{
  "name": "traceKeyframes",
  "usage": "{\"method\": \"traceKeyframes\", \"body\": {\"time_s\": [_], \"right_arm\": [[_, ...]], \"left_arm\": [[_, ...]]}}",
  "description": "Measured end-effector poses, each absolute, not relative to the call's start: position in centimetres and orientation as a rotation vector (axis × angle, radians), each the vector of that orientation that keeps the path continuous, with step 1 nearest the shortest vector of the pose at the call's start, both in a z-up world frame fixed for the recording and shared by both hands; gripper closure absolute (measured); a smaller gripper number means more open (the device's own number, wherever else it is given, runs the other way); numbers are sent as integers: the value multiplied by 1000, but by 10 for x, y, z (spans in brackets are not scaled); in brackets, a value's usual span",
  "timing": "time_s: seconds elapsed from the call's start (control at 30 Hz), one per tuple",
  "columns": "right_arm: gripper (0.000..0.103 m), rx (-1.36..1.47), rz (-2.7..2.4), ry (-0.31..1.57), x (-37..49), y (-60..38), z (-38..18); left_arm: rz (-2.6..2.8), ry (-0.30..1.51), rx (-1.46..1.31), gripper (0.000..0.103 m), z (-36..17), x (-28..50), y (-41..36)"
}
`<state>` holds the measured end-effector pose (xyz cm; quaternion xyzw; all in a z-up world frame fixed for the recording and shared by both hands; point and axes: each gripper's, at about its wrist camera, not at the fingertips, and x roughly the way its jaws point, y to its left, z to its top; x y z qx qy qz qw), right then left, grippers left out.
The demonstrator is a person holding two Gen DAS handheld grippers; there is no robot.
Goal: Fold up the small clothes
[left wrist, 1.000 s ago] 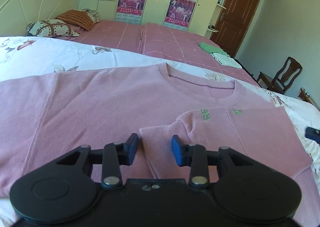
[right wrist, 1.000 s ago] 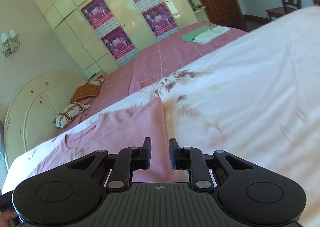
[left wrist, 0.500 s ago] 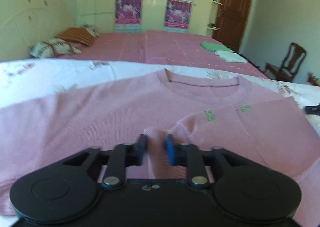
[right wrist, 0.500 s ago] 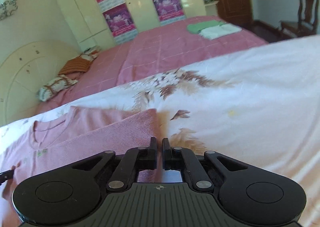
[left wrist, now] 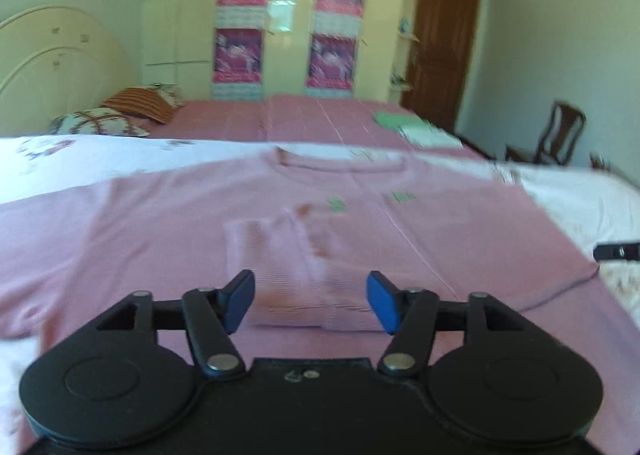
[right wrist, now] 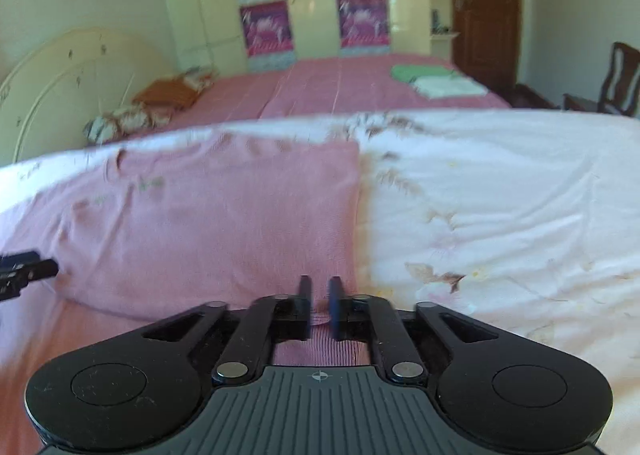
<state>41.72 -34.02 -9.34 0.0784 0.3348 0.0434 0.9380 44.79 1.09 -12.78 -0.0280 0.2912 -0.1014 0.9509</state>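
While the left gripper (left wrist: 311,301) fills the bottom of its view, we see its blue pads (left wrist: 239,303) spreading wide; the folded-in sleeve cuff (left wrist: 304,295) of the pink sweater (left wrist: 160,223) lies between them, and neither pad touches the knit. In the right wrist view, low at centre, the right gripper (right wrist: 319,305) shows a narrow gap that is widening; a strip of pink knit is visible through that gap, but we cannot tell whether the pads still press on it. The sweater lies flat on the white floral quilt (right wrist: 500,215), its right part folded over the body, with a straight folded edge running up the middle of the right view. Green embroidery (left wrist: 337,205) sits under the round neckline (left wrist: 344,165) in the middle of the left view. Beyond, in the upper half, we see a pink checked bedspread (left wrist: 320,119) with folded green and white cloths (right wrist: 436,81), pillows (left wrist: 100,123) at left by a cream headboard (left wrist: 52,63), a poster-covered wardrobe (left wrist: 288,27), a brown door (left wrist: 440,47) and a wooden chair (left wrist: 560,135) at right.
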Motion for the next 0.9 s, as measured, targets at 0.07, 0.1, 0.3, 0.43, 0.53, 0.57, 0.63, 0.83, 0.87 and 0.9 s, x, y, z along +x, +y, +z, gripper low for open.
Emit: {"method": "traceKeyframes", "body": {"time_s": [0.07,0.1,0.3,0.43,0.53,0.57,0.63,0.83,0.87,0.9], "right_arm": [[41,178,86,654,401,-338,-85],[41,188,93,648,391,-335,-81],[41,199,97,657,354,-307,-74],[41,280,69,695,355,-290,-77],[41,391,33,711,363,-279,-74],[41,429,31,712,366,-276,-73],[41,468,27,718,371,-267,-71],[41,428,57,709,385,-227,-54],[41,426,60,708,387,-223,-53],[41,424,61,708,389,-220,-52]], "left_arm": [[-143,577,-106,41,-122,428,50],[-106,579,-130,42,-120,419,74],[256,609,-406,50,-122,377,258],[435,534,-672,32,-127,353,363],[473,504,-766,43,-130,350,412],[470,502,-794,46,-132,352,424],[466,483,-851,51,-135,360,446],[449,428,-925,50,-145,387,483],[438,428,-921,50,-145,393,484],[427,431,-913,51,-145,399,485]]}}
